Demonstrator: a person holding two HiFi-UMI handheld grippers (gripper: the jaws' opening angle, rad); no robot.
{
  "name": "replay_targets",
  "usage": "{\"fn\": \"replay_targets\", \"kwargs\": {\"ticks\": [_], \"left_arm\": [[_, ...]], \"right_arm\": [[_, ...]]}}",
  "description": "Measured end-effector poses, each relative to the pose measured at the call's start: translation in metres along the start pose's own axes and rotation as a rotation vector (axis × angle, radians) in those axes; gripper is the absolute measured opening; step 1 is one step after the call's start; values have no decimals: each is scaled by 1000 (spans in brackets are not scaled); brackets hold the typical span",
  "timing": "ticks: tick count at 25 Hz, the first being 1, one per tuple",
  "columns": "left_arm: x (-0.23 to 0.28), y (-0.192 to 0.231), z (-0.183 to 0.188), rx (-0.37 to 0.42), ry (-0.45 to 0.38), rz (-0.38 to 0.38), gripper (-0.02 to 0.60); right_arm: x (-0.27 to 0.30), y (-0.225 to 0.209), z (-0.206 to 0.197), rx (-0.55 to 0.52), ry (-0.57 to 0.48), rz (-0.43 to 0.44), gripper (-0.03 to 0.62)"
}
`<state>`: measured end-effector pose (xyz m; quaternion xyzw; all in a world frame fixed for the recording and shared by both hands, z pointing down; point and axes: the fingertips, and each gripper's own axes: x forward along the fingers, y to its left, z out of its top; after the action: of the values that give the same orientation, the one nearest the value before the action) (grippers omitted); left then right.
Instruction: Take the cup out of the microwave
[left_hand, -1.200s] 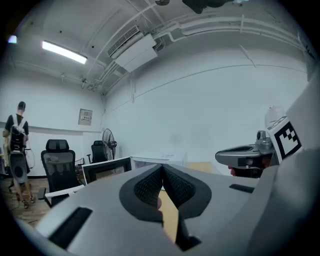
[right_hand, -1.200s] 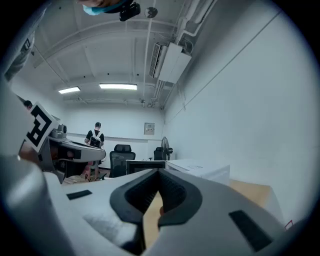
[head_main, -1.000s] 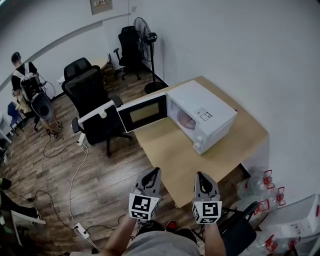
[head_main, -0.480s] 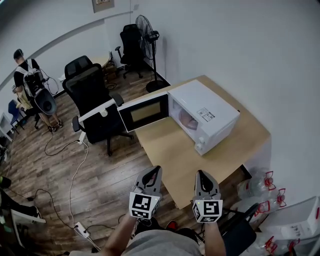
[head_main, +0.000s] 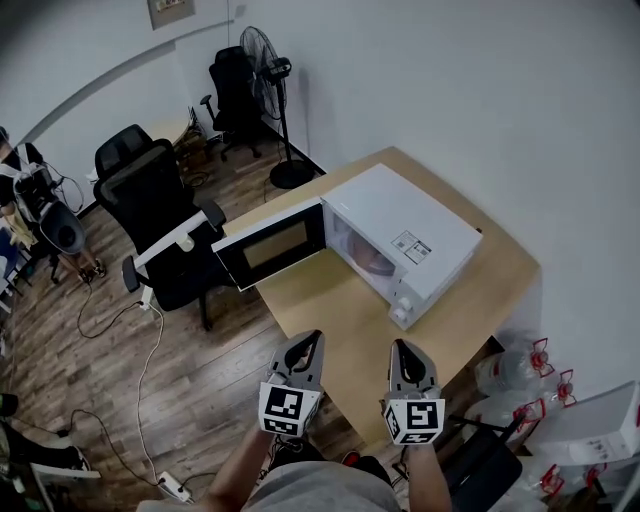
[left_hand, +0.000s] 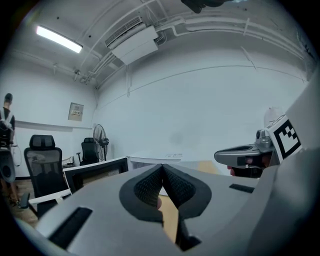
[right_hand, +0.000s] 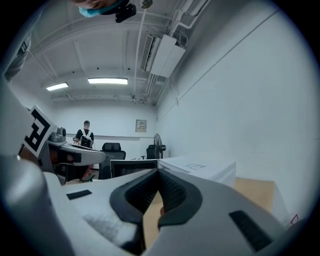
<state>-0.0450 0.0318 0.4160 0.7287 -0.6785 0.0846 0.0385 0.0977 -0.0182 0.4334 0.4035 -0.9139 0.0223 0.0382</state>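
- The person is stepping in toward the tabletop (head_main: 345, 335). Its near edge is sitting closer to both tools than a moment ago, and the microwave (head_main: 410, 225) is looming larger ahead of them.
- The left tool (head_main: 312, 342) is being carried with its jaws pressed fully together, gripping nothing. The right tool (head_main: 401, 350) is looking the same, tips meeting and empty.
- Both tools are pointing roughly level toward the microwave, side by side, and are hanging well apart from it (neither is touching anything).
- The microwave door (head_main: 270, 243) is hanging wide open, swung out past the tabletop's left edge as it was before, so no opening step is waiting.
- The cup (head_main: 372, 260) is still sitting inside the cavity, showing only as a pale pinkish shape through the opening. It is too small to tell its handle or how it is lying.
- I am reading this as the approach, with none of the removal done yet. Whichever tool is going in will need its jaws spread before reaching the cavity.
- An office chair (head_main: 160, 215) is standing near the open door, which is worth minding.
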Motion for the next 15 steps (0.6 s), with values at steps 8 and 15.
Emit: {"fn": "replay_targets", "kwargs": {"ticks": [8,15], "left_arm": [[87,53,0,11,23,-119,21],[145,71,-14,3,54,-247,21]], "right_arm": [[86,-5,-4,14,34,-87,17],[131,-16,-22,50,82,-188,18]]}}
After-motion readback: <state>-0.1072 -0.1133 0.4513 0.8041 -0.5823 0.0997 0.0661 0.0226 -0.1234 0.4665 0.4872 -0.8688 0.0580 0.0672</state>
